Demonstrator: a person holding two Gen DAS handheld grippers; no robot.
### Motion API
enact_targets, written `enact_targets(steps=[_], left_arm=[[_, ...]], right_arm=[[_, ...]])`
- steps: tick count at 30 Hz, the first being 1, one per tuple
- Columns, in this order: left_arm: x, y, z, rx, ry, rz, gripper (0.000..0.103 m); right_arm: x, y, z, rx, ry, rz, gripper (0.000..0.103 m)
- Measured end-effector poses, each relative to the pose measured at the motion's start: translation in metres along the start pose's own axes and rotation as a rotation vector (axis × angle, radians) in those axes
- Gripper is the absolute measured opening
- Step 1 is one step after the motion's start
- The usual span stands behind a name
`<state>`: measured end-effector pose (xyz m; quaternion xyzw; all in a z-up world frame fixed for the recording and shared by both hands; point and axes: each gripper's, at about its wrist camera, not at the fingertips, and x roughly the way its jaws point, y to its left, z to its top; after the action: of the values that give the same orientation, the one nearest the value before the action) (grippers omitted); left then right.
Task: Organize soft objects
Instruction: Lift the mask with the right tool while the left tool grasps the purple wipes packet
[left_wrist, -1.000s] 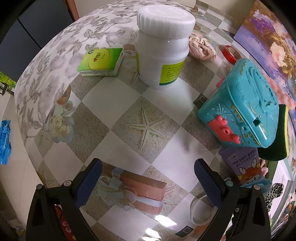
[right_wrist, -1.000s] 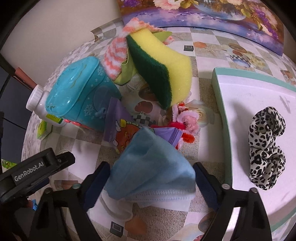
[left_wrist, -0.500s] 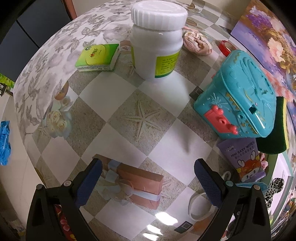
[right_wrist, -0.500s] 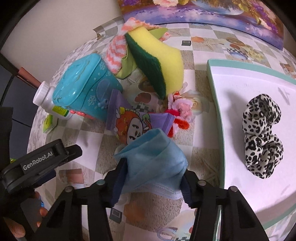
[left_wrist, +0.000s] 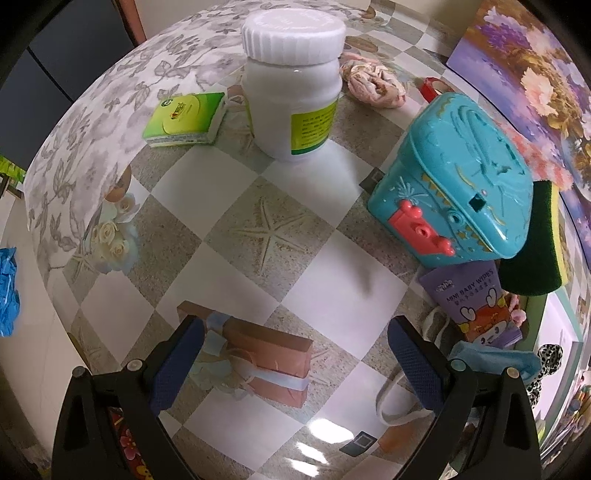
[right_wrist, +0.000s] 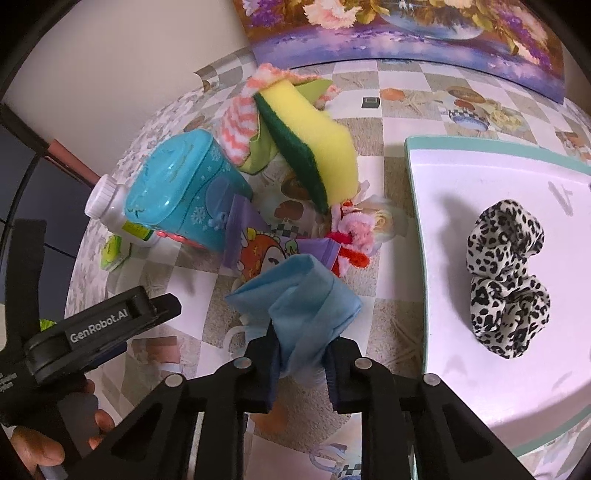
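My right gripper (right_wrist: 300, 360) is closing on a light blue face mask (right_wrist: 299, 291); the pads pinch its bunched lower edge and the mask stands lifted off the table. The same mask (left_wrist: 495, 360) shows at the lower right of the left wrist view. A leopard-print scrunchie (right_wrist: 506, 273) lies on the white tray (right_wrist: 417, 236) to the right. A yellow-green sponge (right_wrist: 314, 147), a pink striped cloth (right_wrist: 240, 125) and a pink fuzzy item (right_wrist: 354, 229) sit behind the mask. My left gripper (left_wrist: 291, 365) hangs open over bare tabletop, holding nothing.
A teal toy chest (left_wrist: 454, 184), a purple baby-wipes pack (left_wrist: 476, 306), a white jar (left_wrist: 293, 81), a green tissue pack (left_wrist: 184, 120) and a crumpled pink cloth (left_wrist: 373, 79) stand on the checked table. A person's hand (right_wrist: 37, 454) holds the left gripper's handle.
The right jaws went from wide open around the mask to pinched on it, and the mask has risen and bunched. The left wrist view shifted slightly.
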<state>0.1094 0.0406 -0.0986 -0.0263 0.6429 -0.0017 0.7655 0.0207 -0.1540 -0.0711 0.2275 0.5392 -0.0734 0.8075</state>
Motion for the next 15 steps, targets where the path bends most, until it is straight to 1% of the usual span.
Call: enact_targets(steps=[4,6,9,13,15], left_arm=[[-0.009,-0.007,-0.003,0.001,-0.003,-0.017,0.099],[-0.017,-0.013,-0.004,-0.008,-0.008,-0.038,0.099],[-0.026,-0.019,-0.007,-0.004,-0.032,-0.082,0.099],[-0.032,-0.031,-0.011,0.025,-0.032,-0.135,0.099],[-0.034,-0.039,-0.014,0.034,-0.026,-0.185,0.099]], right_arm=[[-0.014,-0.002,0.002,-0.014,-0.031,0.004,0.020],[-0.023,-0.005,0.003,-0.013,-0.055,0.009,0.020],[-0.040,-0.012,0.005,-0.007,-0.092,0.013,0.020],[-0.057,-0.019,0.006,0.013,-0.141,0.026,0.020],[-0.067,-0.023,0.008,0.014,-0.170,0.007,0.020]])
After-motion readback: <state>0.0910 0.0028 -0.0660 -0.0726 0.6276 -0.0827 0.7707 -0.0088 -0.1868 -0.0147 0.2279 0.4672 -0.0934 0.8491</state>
